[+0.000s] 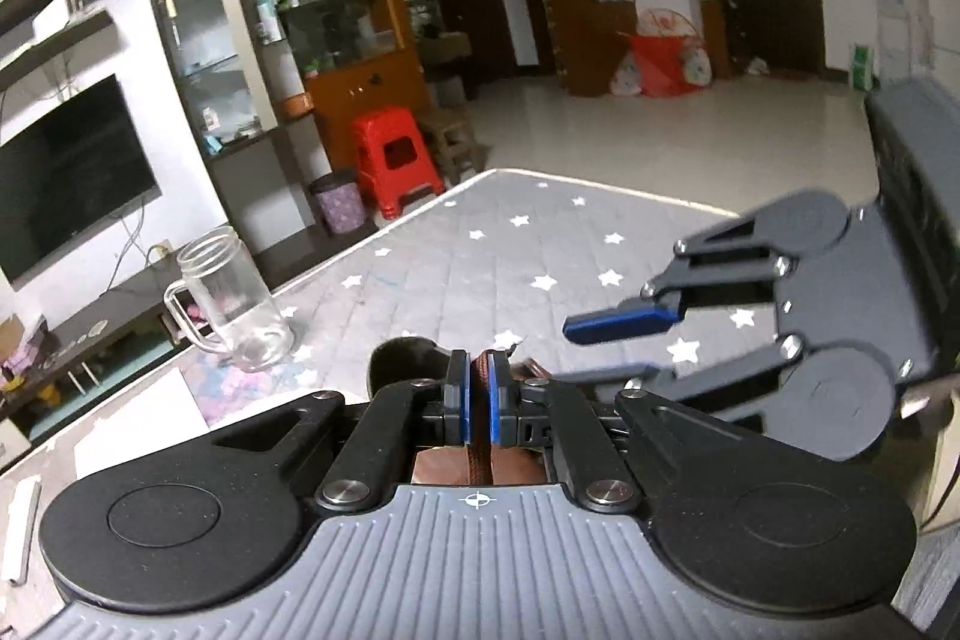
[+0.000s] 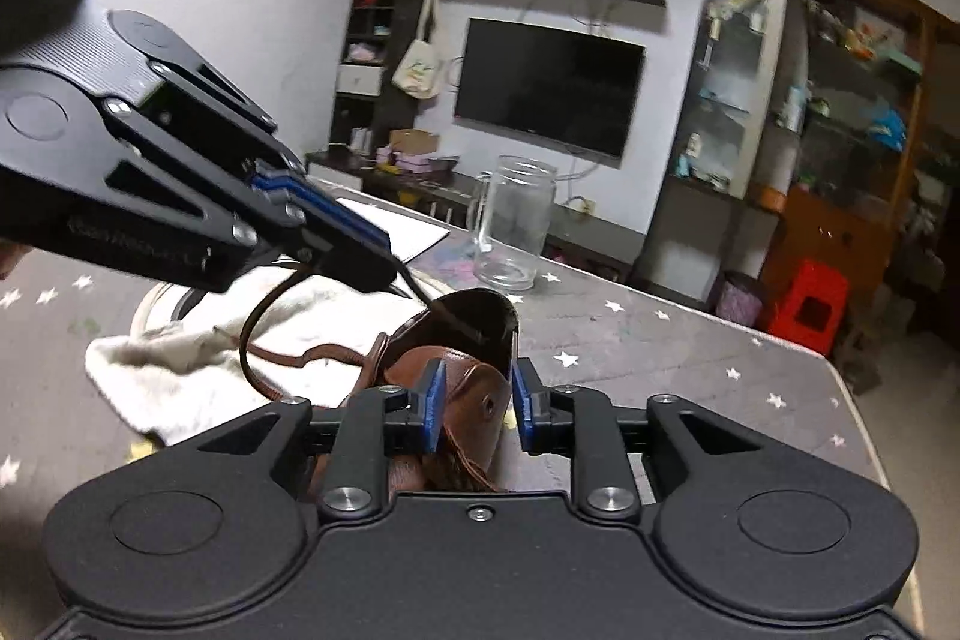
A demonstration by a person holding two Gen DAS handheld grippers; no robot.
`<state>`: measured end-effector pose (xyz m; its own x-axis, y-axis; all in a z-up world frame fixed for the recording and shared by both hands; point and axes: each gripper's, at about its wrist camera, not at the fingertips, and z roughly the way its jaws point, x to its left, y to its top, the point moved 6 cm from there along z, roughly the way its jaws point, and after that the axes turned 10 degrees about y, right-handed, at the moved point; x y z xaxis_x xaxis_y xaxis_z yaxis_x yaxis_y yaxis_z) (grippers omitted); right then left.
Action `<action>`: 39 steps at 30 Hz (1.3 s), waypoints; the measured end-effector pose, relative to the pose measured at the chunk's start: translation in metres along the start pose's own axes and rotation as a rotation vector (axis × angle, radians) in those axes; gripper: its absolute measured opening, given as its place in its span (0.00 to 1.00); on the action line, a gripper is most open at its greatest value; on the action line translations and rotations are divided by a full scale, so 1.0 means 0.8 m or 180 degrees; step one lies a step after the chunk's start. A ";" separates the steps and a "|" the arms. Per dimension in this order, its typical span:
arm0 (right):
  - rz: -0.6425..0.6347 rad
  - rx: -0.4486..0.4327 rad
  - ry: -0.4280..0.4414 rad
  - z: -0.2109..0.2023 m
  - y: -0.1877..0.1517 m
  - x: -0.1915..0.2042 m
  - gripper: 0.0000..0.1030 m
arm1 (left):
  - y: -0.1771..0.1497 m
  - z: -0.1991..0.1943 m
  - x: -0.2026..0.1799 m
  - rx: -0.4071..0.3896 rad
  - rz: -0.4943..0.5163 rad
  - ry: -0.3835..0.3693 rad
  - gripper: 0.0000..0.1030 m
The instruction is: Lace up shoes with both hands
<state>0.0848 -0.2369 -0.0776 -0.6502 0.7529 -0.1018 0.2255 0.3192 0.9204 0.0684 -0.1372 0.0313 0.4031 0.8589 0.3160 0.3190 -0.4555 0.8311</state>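
Observation:
A brown leather shoe lies on a white cloth, its dark opening facing away from the right wrist camera. My left gripper is shut on the brown lace. In the right wrist view the left gripper comes in from the upper left, and the lace curves from its tips down to the shoe. My right gripper is open, with the shoe's leather flap standing between its blue pads. In the left wrist view the right gripper hovers open to the right of the shoe.
An empty glass mug stands on the grey star-patterned table cover beyond the shoe, also seen as the mug at the left. White paper lies near the table's left edge. A TV and shelves stand behind.

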 end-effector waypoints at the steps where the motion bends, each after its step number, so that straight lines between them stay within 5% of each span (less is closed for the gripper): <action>1: 0.0027 0.0011 0.0015 0.003 -0.001 0.000 0.29 | -0.001 -0.001 -0.002 0.0008 0.0010 -0.0006 0.06; 16: 0.0157 0.0066 -0.0220 -0.013 -0.018 -0.023 0.43 | -0.008 0.030 -0.018 0.0060 0.0121 -0.0157 0.06; 39: 0.0246 0.0061 -0.0229 -0.012 -0.016 -0.033 0.43 | -0.016 0.051 -0.023 0.0099 0.0238 -0.0368 0.06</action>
<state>0.0918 -0.2663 -0.0828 -0.5768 0.8148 -0.0583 0.2873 0.2691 0.9192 0.0921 -0.1570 -0.0037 0.5223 0.7904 0.3201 0.3101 -0.5257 0.7921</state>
